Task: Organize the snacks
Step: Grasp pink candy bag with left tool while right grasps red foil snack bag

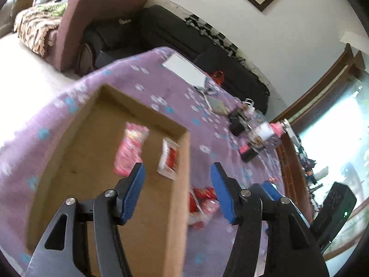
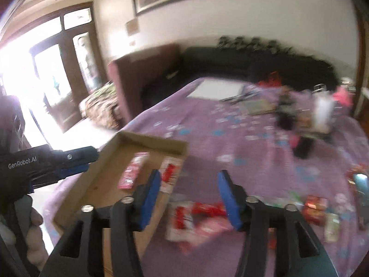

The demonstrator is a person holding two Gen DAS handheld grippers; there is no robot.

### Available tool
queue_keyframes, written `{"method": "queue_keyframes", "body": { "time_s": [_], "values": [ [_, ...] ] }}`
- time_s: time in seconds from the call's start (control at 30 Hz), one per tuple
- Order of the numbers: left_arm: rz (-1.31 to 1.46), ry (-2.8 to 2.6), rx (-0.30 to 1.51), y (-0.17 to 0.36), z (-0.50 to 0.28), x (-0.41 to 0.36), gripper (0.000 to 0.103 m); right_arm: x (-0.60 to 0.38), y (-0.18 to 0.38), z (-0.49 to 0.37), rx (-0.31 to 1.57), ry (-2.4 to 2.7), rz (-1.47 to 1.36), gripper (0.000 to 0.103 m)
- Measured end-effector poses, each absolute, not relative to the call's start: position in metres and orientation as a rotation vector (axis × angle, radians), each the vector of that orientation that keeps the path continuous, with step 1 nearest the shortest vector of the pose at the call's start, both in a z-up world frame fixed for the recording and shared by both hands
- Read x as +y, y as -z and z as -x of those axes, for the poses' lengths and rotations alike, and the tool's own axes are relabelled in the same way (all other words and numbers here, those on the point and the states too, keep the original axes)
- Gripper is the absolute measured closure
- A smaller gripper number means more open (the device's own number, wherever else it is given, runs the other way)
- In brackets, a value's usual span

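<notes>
On the purple flowered bedspread (image 1: 143, 87) sits a shallow cardboard box (image 1: 96, 124), open at the top, and two snack packets lie flat on its floor: a pink packet (image 1: 130, 150) and, just beside it toward the box's near wall, a white-and-red packet (image 1: 170, 158). Over the box the left gripper (image 1: 177, 173) hangs with its blue pads apart and nothing between them, one finger above the box floor and the other past the wall. Beside it the right gripper (image 2: 189, 182) is likewise parted and empty, tilted down over the box's edge. Outside the box, on the bedspread, a loose heap of red and white snack packets (image 2: 200, 219) lies close to the wall, with a small red packet (image 2: 314, 209) a little farther off. Farther up the bed lie a white sheet (image 1: 184, 69) and a blurred clutter of small things (image 1: 253, 129).
</notes>
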State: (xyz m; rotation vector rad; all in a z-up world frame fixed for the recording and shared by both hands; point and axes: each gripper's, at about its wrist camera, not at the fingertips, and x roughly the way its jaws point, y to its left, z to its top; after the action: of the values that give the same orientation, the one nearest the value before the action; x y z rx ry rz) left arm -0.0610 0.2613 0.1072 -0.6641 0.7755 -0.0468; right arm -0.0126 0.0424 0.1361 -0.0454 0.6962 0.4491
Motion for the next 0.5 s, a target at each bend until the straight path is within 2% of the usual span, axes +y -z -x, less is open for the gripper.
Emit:
{"method": "queue_keyframes", "body": {
  "time_s": [0.03,0.07,0.27,0.5],
  "values": [
    [0.670,0.059,0.780,-0.106,0.062,0.254,0.045,0.026,-0.137,0.018,0.672,-0.419,0.025,0.032],
    [0.673,0.073,0.786,-0.105,0.064,0.246,0.045,0.009,-0.136,0.023,0.656,-0.384,0.001,0.031],
    [0.634,0.158,0.853,-0.096,0.063,0.196,0.045,-0.088,-0.120,0.035,0.710,-0.233,-0.105,0.030],
    [0.611,0.152,0.885,-0.090,0.067,0.179,0.045,-0.162,-0.094,0.041,0.742,-0.152,-0.277,0.030]
  ]
}}
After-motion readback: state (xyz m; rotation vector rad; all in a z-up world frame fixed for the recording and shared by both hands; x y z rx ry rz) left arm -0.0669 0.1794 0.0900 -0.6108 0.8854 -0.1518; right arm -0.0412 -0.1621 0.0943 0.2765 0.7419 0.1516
